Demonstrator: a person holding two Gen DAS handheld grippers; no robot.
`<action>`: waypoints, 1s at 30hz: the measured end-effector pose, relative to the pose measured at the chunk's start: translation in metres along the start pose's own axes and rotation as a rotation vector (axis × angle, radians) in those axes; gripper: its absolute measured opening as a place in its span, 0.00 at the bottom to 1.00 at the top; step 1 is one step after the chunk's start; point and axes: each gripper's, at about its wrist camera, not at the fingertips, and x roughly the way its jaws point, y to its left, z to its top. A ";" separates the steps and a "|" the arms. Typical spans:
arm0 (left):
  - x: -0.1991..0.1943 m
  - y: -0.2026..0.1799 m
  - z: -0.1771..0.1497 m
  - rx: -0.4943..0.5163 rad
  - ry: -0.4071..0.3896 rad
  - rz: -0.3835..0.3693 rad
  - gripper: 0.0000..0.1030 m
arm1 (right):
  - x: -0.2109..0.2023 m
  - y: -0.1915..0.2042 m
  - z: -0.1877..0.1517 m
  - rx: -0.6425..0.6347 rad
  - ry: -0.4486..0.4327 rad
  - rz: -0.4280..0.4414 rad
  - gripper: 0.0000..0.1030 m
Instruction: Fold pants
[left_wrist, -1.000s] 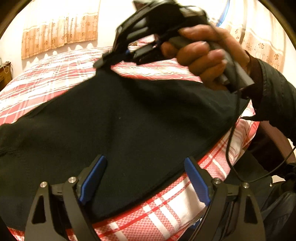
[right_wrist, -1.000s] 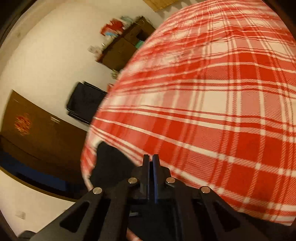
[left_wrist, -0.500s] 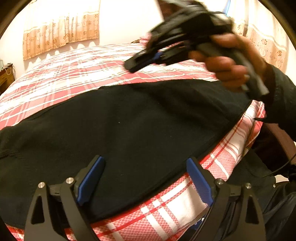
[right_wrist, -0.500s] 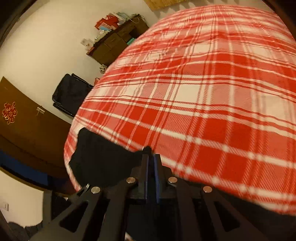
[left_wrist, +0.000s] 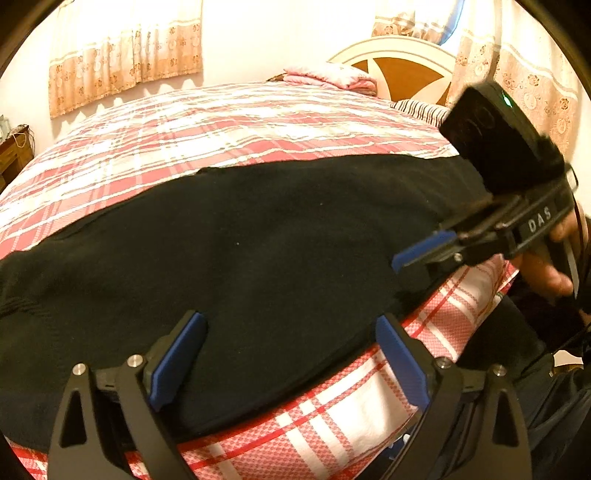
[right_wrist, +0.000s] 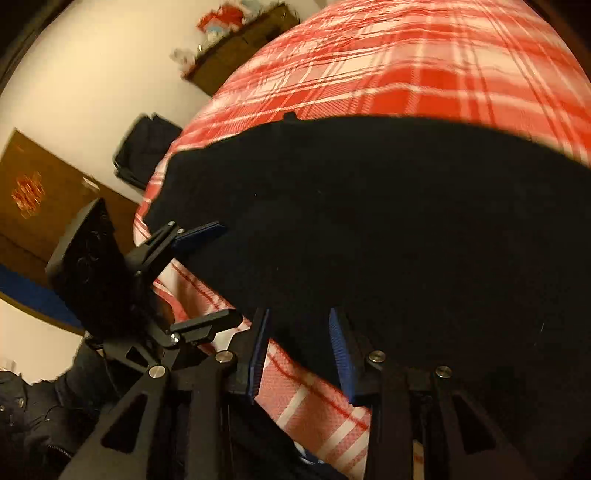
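The black pants (left_wrist: 258, 258) lie flat along the near edge of the plaid bed (left_wrist: 221, 122), seemingly folded once lengthwise—crosswise folds remain—while the left gripper (left_wrist: 291, 354) hangs wide open and empty, the right gripper (right_wrist: 297, 350) has just been opening its jaws, part-open, gripping nothing.

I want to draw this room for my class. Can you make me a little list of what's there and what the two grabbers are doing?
place: bed with red and white plaid cover
clothes: black pants lying flat near the bed's front edge
left gripper: wide open above the pants, gripping nothing
right gripper: jaws have just been opening, partly apart over the pants' edge, not pressing on it
pillows: pink pillow by the headboard
window side: flowery curtains
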 end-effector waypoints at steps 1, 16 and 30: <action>-0.002 -0.001 0.001 -0.007 0.000 0.002 0.94 | -0.002 -0.002 -0.004 0.015 -0.002 0.013 0.34; 0.002 -0.006 0.027 -0.035 -0.052 -0.033 0.94 | -0.150 -0.060 -0.042 0.169 -0.338 -0.329 0.37; 0.003 -0.020 0.025 -0.019 -0.004 -0.034 0.98 | -0.167 -0.095 -0.084 0.272 -0.349 -0.285 0.41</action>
